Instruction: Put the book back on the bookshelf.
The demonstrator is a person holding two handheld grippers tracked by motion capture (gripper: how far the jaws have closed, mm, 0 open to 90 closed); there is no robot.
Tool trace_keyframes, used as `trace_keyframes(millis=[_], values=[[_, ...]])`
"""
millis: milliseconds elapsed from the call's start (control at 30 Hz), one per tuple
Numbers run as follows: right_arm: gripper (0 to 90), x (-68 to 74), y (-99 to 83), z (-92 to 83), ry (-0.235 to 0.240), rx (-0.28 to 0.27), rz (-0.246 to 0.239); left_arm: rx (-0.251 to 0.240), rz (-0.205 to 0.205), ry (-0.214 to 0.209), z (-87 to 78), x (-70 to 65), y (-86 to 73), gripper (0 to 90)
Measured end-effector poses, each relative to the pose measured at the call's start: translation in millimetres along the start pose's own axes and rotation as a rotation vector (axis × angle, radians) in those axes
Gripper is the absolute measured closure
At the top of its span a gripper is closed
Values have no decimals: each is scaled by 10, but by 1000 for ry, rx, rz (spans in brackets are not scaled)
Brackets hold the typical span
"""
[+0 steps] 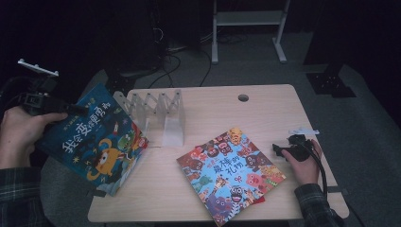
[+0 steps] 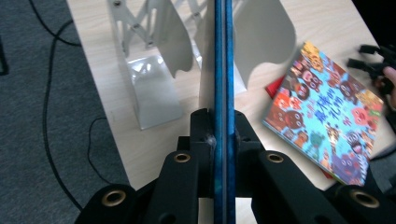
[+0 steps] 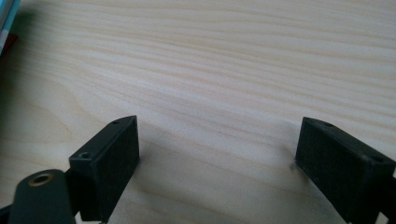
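Judging from the scene, the left gripper has the blue book clamped and raised off the table's left edge, not yet slotted into the white rack, while the colourful book lies flat near the front edge and the right gripper rests wide and empty by the right edge.
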State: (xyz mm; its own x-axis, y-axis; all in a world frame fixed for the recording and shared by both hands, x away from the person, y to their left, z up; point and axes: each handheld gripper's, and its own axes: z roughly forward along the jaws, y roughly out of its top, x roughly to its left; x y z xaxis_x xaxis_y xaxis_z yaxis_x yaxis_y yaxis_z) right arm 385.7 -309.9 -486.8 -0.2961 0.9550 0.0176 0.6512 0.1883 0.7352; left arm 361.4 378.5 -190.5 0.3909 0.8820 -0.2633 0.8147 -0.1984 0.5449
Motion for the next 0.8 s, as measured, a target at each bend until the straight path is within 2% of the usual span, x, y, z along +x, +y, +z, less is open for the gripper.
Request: trace_keyframes(millis=[100,433,567,667,800], values=[[128,0,0,-1,0,1,1,19,-17,29,67,43,68,825],[128,-2,-2,-4,-3,1,6,12,-85,78,232,162,221,825],[128,-7,-2,-5,1,-1,9,21,-100,102,286,195,280,825],[128,-7,-3,-5,0,-1,9,16,-111,119,328,223,324,824],[128,-8,-3,-5,1,-2,10,-3,-134,121,367,266,372,824]])
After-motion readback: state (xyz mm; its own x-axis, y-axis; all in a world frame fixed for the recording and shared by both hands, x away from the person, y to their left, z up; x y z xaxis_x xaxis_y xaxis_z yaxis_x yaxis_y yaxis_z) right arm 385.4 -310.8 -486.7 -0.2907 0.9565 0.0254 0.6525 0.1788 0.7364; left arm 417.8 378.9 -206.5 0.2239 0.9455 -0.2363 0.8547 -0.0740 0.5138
